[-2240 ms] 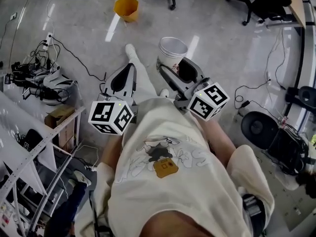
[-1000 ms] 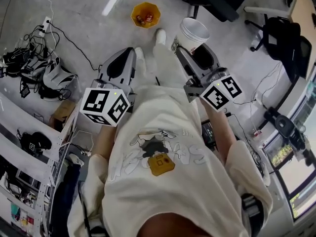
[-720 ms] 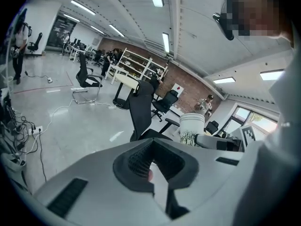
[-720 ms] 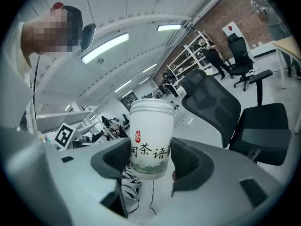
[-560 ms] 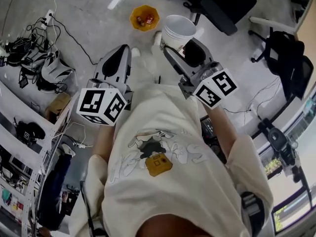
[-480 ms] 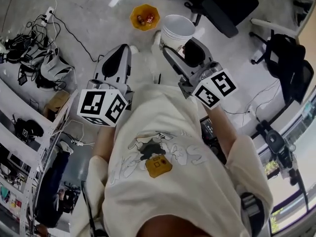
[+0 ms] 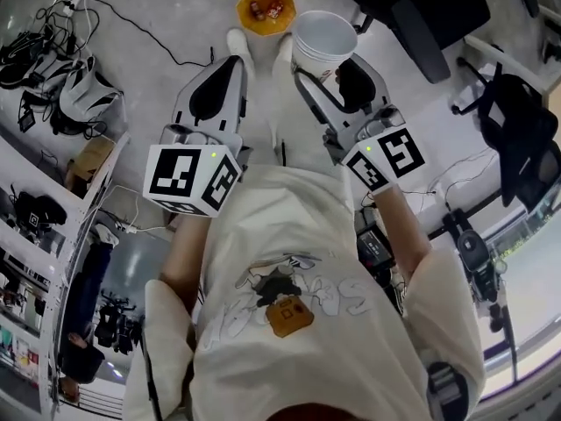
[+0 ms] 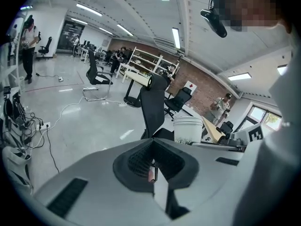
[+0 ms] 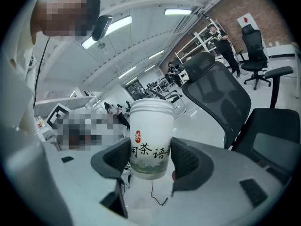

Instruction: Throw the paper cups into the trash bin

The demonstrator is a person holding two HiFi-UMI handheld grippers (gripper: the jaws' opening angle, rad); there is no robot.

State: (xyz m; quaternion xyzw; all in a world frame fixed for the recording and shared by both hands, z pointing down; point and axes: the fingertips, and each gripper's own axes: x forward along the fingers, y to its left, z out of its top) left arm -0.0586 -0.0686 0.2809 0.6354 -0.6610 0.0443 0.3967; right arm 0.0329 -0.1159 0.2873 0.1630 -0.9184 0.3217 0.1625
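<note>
My right gripper point(image 7: 326, 77) is shut on a white paper cup point(image 7: 323, 42) with printed characters, held upright by its lower body. In the right gripper view the paper cup point(image 9: 150, 138) sits between the two dark pads of the right gripper point(image 9: 149, 166). An orange trash bin point(image 7: 266, 9) with small items inside stands on the floor just ahead, left of the cup. My left gripper point(image 7: 221, 77) hangs beside the right one with its jaws together and nothing in them; the left gripper point(image 8: 153, 166) also shows shut in its own view, where the paper cup point(image 8: 187, 130) appears at the right.
A black office chair point(image 7: 421, 11) stands at the right of the bin. Cables and gear point(image 7: 53, 33) lie on the floor at the left, next to shelving point(image 7: 53, 235). The person's shoes point(image 7: 238, 42) are near the bin. Grey floor surrounds the bin.
The view has moved forward toward the orange bin, which now lies just ahead of the grippers. The right gripper still holds the cup, now close beside the bin.
</note>
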